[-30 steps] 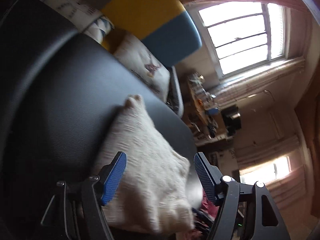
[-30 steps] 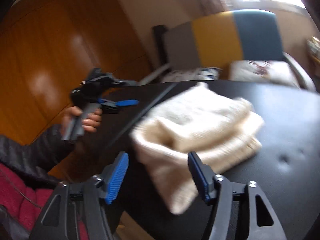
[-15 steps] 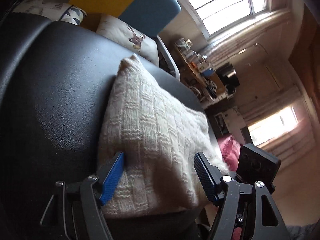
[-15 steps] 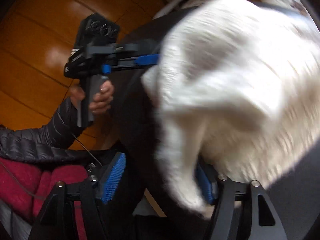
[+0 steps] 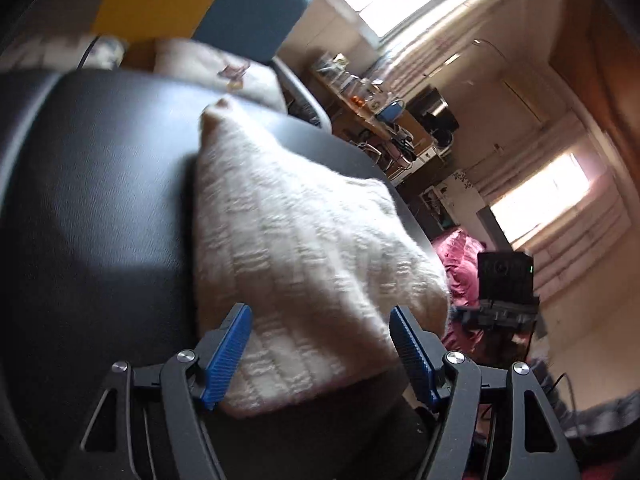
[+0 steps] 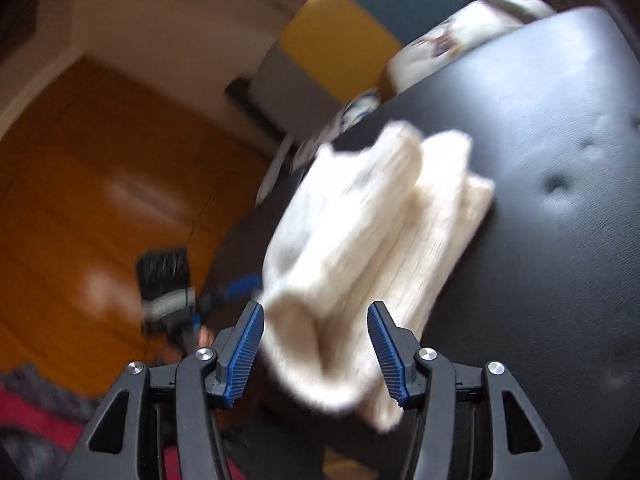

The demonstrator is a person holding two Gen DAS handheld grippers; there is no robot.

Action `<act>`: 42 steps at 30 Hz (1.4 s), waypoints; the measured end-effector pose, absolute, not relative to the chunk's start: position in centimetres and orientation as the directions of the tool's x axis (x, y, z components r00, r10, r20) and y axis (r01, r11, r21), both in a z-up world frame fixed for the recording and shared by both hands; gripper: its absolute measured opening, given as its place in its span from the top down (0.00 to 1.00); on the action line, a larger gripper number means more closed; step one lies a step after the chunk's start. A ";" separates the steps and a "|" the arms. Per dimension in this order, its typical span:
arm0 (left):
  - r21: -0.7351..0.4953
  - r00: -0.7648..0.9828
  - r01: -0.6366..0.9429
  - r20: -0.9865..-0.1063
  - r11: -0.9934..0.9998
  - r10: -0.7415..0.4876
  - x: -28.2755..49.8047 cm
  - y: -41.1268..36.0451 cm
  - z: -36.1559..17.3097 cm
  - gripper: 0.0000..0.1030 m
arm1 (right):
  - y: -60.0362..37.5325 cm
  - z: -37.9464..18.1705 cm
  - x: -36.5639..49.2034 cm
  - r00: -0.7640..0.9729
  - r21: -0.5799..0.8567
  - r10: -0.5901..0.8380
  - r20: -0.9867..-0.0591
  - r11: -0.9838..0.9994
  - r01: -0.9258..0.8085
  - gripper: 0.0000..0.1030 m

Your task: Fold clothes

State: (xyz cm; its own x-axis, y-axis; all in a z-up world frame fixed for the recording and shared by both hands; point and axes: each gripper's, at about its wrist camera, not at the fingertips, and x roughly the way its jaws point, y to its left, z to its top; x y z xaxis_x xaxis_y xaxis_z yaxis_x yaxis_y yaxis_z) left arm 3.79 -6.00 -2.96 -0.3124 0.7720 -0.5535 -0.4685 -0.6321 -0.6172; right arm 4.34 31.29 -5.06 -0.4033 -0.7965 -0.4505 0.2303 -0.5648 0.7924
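Note:
A cream knitted garment (image 5: 304,264) lies folded into a thick bundle on a black padded surface (image 5: 100,208). My left gripper (image 5: 320,344) is open, its blue pads on either side of the bundle's near edge. In the right wrist view the same bundle (image 6: 368,248) shows stacked layers, blurred by motion. My right gripper (image 6: 316,340) is open, with the bundle's near end between its pads. The left gripper (image 6: 168,292) shows in the right wrist view, beyond the bundle's left side. The right gripper's body (image 5: 506,292) shows in the left wrist view.
A chair with a yellow and blue back (image 5: 224,12) and patterned cushions (image 5: 224,68) stands behind the black surface. An orange wooden wardrobe (image 6: 100,184) is at the left. A cluttered desk (image 5: 368,108) and windows are at the right. Red fabric (image 5: 460,256) lies beyond the surface edge.
The right gripper has pulled back from the bundle, which filled its view half a second ago. The left gripper has drawn back slightly. Both views are motion-blurred.

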 end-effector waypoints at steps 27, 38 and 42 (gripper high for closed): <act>-0.572 0.000 -0.657 -0.652 -0.492 0.758 5.7 0.4 -5.1 0.26 | 32.4 -10.3 -3.9 -0.439 0.513 -0.512 -0.738 -0.849 0.129 0.83; -0.647 -0.119 -0.600 -0.510 -0.471 0.852 -1.2 3.4 0.6 0.22 | 35.1 -8.7 -0.3 -0.508 0.625 -0.612 -0.607 -0.761 0.170 0.74; -0.646 -0.084 -0.586 -0.553 -0.490 0.829 -2.6 5.8 -0.6 0.22 | 35.3 -7.0 2.0 -0.485 0.657 -0.682 -0.548 -0.710 0.256 0.74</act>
State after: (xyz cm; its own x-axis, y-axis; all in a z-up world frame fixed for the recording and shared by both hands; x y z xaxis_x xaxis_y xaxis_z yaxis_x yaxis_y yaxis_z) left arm -2.57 5.77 -0.55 -0.0836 0.8292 -0.5526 -0.5856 -0.4896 -0.6460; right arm 2.02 35.26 -7.03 -0.4854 -0.6815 -0.5476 0.2557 -0.7096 0.6565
